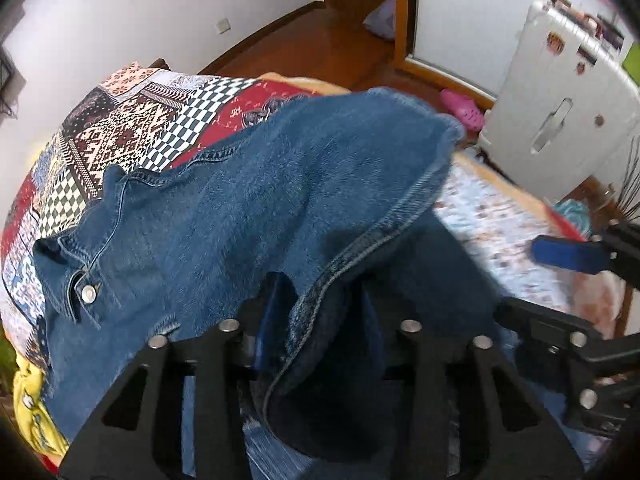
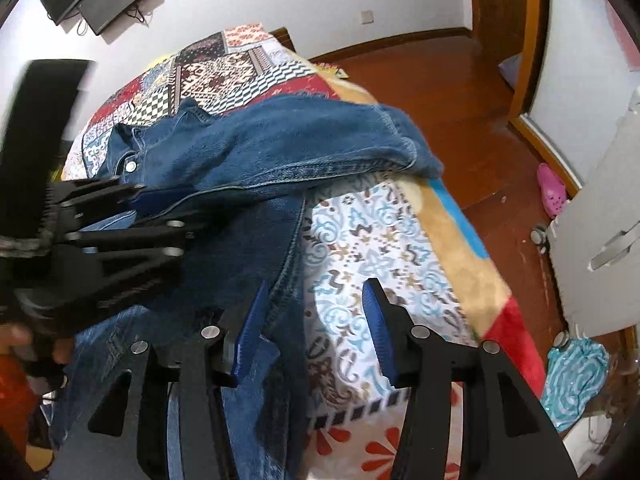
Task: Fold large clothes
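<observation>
A blue denim jacket (image 1: 240,208) lies crumpled across the patterned bed, collar and a metal snap button (image 1: 88,294) to the left, one side folded over itself. My left gripper (image 1: 324,300) is closed on a thick fold of the jacket's stitched hem, and the cloth fills the gap between its jaws. From the right wrist view the left gripper (image 2: 160,208) reaches in from the left under that hem of the jacket (image 2: 280,140). My right gripper (image 2: 316,320) hangs open over the bedspread, its left pad beside the jacket's edge, nothing pinched. The right gripper (image 1: 520,280) also shows at the left view's right side.
The patchwork bedspread (image 2: 360,248) covers the bed, whose edge drops to a wooden floor (image 2: 440,80) on the right. A white suitcase (image 1: 560,112), a pink shoe (image 2: 552,190) and a teal cloth (image 2: 576,376) lie there. A yellow cloth (image 1: 28,408) sits at the left.
</observation>
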Tool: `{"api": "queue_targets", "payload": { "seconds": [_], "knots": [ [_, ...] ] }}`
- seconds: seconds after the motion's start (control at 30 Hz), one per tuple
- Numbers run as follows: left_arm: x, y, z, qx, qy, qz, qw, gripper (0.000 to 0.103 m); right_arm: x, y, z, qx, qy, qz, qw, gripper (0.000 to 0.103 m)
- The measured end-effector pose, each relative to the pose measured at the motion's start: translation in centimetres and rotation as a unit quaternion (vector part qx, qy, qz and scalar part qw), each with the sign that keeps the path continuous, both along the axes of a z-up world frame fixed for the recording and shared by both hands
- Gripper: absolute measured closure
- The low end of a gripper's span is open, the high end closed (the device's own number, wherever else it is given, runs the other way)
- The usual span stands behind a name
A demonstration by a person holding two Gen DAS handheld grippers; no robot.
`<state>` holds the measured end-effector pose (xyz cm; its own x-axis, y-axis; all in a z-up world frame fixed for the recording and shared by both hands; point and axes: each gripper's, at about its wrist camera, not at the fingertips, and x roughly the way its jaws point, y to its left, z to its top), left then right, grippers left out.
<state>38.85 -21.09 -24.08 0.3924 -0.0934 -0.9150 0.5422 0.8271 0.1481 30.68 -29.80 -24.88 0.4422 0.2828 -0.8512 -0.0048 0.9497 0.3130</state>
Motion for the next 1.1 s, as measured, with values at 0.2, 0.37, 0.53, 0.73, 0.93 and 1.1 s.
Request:
{"api": "queue_targets", "payload": {
  "seconds": [0.2,0.37,0.53,0.73,0.93,1.1],
  "knots": [
    [-0.2,1.9,2.9,-0.069,-0.020,0.021,0.9972,0.096,0.1,0.1,-1.4,0.004,0.004,0.002,1.000,0.044],
    [-1.4,6.3,7.5,-0.115,-0.074,0.058,0.9889,0.098,-0.2,1.0,-1.4,-0.027,-0.003,0.008,1.000,0.041],
    [-3.7,12.2,6.5,-0.126,-0.050,0.099,0.9859,0.091,0.2,0.8,-1.5,-0.012,0.003,0.009,1.000,0.035],
    [-6.9,14.7,1.3,-0.061,0.011,0.117,0.9912,0.052,0.0,1.5,-1.6,-0.032,0.001,0.008,0.999,0.034],
    [-8.6,12.1,4.7,-0.061,-0.029,0.068,0.9954,0.052,-0.3,0.9,-0.8,-0.012,0.015,-0.005,1.000,0.034],
    [-8.2,8.0,8.1,-0.077,-0.072,0.014,0.9943,0.044,-1.3,-0.7,0.8,0.014,0.001,-0.027,1.000,0.034]
  ]
}}
